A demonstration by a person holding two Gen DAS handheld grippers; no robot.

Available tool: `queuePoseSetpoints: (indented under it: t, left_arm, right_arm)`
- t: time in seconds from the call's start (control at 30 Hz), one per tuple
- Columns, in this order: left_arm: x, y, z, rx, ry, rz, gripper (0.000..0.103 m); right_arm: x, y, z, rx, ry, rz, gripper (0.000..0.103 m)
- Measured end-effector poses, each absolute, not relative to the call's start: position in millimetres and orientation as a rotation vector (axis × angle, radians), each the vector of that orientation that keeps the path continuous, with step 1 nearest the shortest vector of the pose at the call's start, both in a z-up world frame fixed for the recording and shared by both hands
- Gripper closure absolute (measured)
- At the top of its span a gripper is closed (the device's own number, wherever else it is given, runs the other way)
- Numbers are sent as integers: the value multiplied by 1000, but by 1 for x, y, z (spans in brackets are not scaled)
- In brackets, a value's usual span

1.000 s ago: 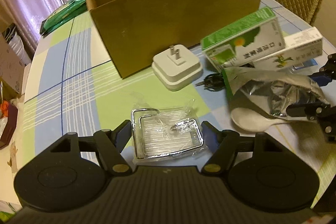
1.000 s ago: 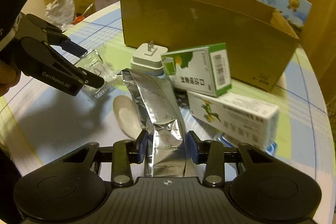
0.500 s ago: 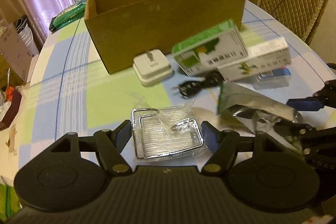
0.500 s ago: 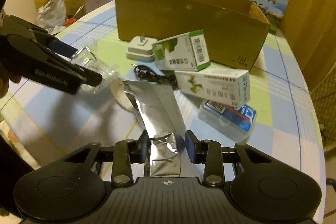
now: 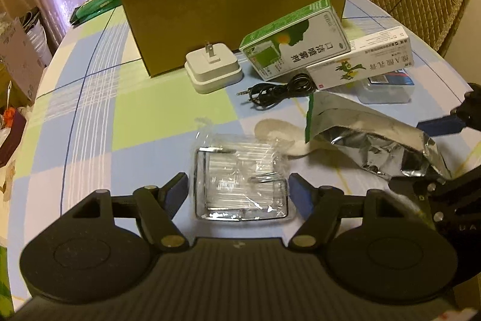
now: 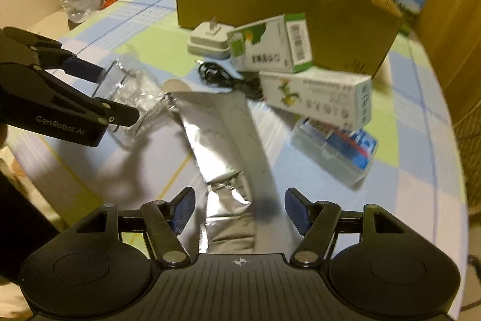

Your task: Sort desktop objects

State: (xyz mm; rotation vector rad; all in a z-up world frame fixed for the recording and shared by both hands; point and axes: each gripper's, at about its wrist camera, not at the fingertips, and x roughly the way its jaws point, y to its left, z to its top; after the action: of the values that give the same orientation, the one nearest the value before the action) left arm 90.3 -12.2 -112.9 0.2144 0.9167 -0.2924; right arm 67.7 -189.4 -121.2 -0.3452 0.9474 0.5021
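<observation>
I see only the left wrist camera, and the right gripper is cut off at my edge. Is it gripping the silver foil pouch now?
Observer: No. In the right wrist view the right gripper has its fingers spread, one on each side of the foil pouch, with a gap at both.
Operator: And the clear case beside the white box? I see only part of it.
Observer: The clear case lies flat with a barcode label on top. Its far end is hidden by the white box.
</observation>
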Motion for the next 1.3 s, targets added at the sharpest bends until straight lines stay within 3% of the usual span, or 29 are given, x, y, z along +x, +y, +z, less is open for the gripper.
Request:
queuePoseSetpoints:
  t: [0.17,0.53,0.6,0.83,1.0,1.2,1.3]
  left_arm:
    - [90,-12,-113,195,907,-313,20]
    - [96,-7,-121,190,910,-279,16]
    - [96,-9,-122,202,913,-284,17]
    - [95,-16,-128,245,929,-296,37]
    - [94,-15,-124,231,911,-291,38]
    - [95,-8,-116,187,881,-274,38]
    - [96,-7,-115,179,880,-275,38]
  right_arm:
    - [69,-191,-117,-330,965,532,30]
    - [85,-201,-126,-274,976,544,26]
    - [86,-202,-126,-266,974,554,26]
    - [87,-202,-130,-276,978,577,26]
    - [89,-201,-132,-274,982,582,27]
    - [91,-199,-137,-273,996,572,44]
    - [90,-198,-139,-284,998,566,46]
